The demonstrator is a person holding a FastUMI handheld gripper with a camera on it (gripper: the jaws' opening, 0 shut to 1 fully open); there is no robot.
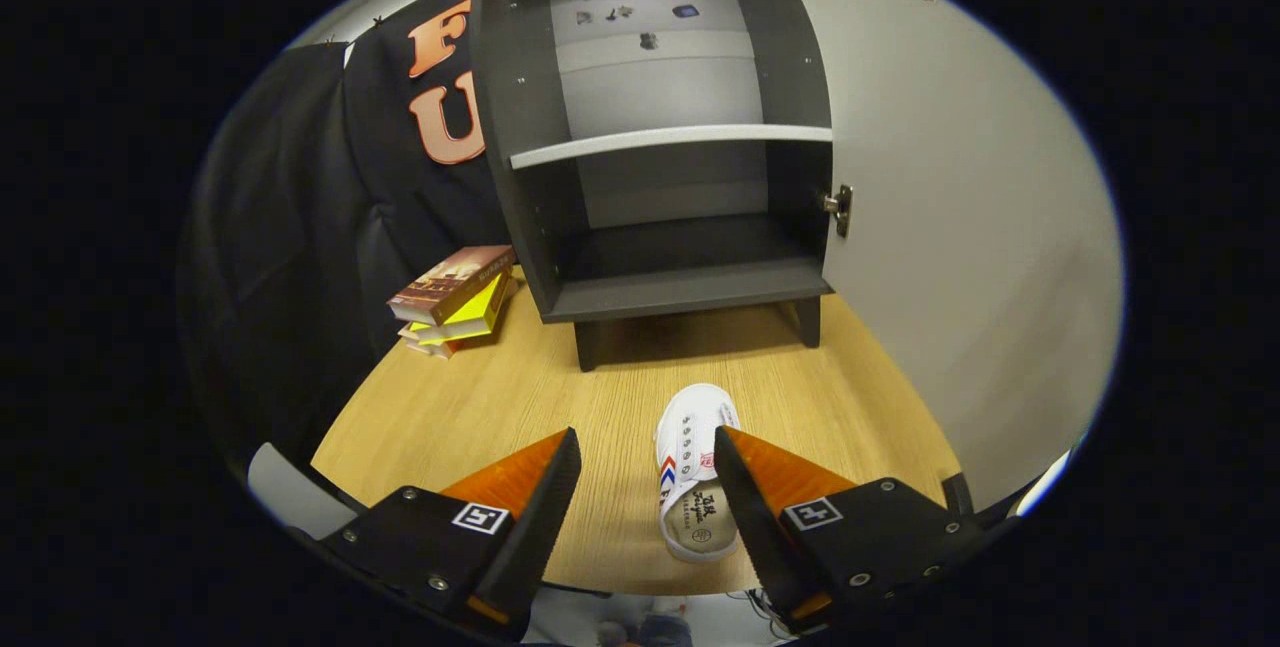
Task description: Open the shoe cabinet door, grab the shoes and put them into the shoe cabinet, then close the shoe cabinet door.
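With the dark grey cabinet (660,127) standing open, its pale door (960,227) swung to the right, the grab step is in hand. Gripper (648,472) spread wide, holding nothing. White canvas shoe (692,472) lies on the wooden table (480,407) between the fingers, nearer the right one, long axis toward the cabinet, toe pointing at it. Next move, as I judge it: centre over the shoe, lower, close.

A stack of books (455,299) lies on the wooden table (470,417), near its far left side. The top book has a brown cover and sits a bit turned on the others; under it a yellow one shows. Behind the books hangs the black cloth wall (300,227), with folds in it. On the right side stands a plain pale wall (960,257).
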